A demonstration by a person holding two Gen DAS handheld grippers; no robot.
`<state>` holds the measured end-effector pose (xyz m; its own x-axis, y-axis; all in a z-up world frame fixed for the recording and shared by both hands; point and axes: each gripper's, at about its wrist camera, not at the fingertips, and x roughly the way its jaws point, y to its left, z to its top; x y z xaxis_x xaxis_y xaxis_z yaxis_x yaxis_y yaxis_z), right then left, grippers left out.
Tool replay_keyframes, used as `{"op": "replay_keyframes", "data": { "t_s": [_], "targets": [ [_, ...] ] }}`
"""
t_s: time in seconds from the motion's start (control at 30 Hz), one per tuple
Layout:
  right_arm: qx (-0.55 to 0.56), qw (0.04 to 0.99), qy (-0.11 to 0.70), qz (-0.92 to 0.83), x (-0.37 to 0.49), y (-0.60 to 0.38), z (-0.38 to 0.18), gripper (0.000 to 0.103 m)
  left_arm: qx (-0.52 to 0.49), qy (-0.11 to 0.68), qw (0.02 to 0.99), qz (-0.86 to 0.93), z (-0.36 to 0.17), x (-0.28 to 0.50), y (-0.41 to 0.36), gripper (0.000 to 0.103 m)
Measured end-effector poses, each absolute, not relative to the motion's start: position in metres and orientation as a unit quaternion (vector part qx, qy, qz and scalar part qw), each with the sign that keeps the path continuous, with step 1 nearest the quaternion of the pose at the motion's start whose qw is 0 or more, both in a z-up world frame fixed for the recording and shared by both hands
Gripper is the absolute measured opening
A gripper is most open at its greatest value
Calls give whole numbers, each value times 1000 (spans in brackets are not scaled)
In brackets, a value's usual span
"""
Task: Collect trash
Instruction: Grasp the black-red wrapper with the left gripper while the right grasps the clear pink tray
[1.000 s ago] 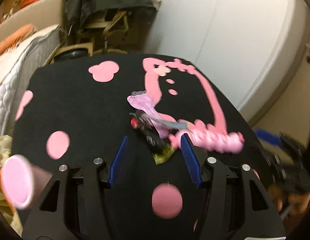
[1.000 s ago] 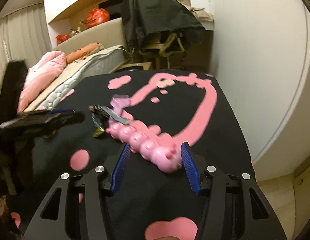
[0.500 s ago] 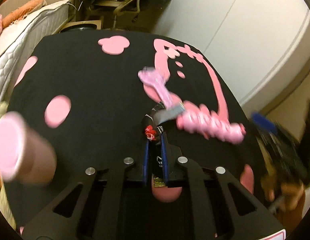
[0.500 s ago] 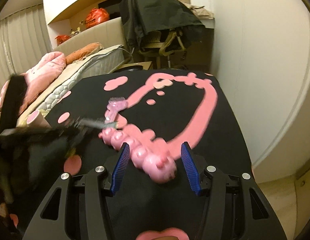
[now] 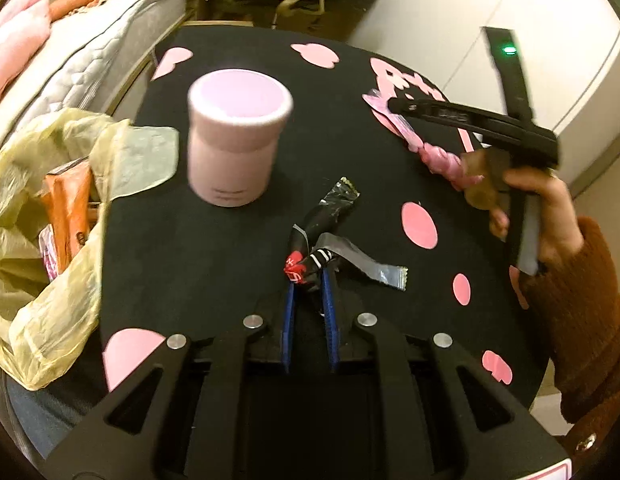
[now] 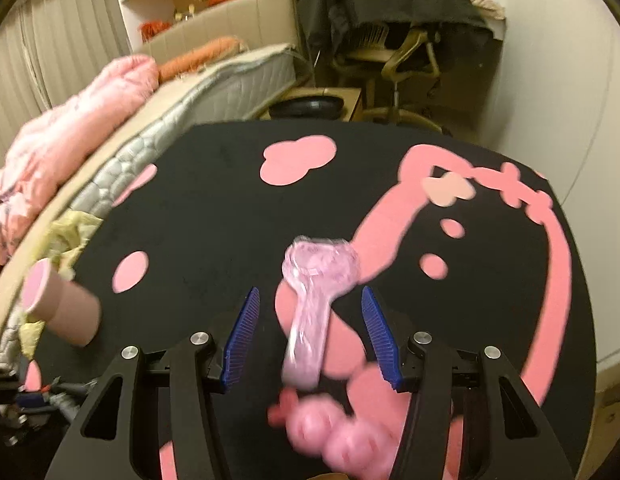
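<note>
My left gripper [image 5: 308,280] is shut on a crumpled black and silver snack wrapper [image 5: 334,208], held just above the black table [image 5: 213,264]. To its left gapes a yellow plastic bag [image 5: 49,248] with orange packets inside. In the right wrist view my right gripper [image 6: 310,296] stands open over a clear pink wrapper [image 6: 318,272] that lies on the table [image 6: 213,208] between its fingers, apart from both pads. The right gripper [image 5: 470,120] also shows in the left wrist view, held by a hand [image 5: 546,208] in a rust sleeve.
A pink cup [image 5: 237,136] stands on the table between the bag and the held wrapper; it shows again at the left [image 6: 57,308]. A bumpy pink toy [image 6: 342,432] lies under the right gripper. A mattress [image 6: 237,80] and an office chair [image 6: 406,52] stand beyond the table.
The left gripper shut on the black and silver wrapper and carried it left toward the cup and bag. The right gripper slid from the bumpy toy forward over the clear pink wrapper.
</note>
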<state>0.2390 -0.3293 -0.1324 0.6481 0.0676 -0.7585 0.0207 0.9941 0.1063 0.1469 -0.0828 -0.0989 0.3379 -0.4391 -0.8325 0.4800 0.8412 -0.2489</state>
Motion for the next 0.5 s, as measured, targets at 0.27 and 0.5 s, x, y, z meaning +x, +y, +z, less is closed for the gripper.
{"op": "replay_keyframes", "data": {
  "t_s": [0.27, 0.5],
  "targets": [
    [44, 901, 431, 0, 264, -330, -139, 50, -4, 504, 811, -297, -102, 150, -70, 31],
    [37, 911, 410, 18, 244, -325, -127, 36, -15, 502, 810, -304, -101, 144, -61, 37]
  ]
}}
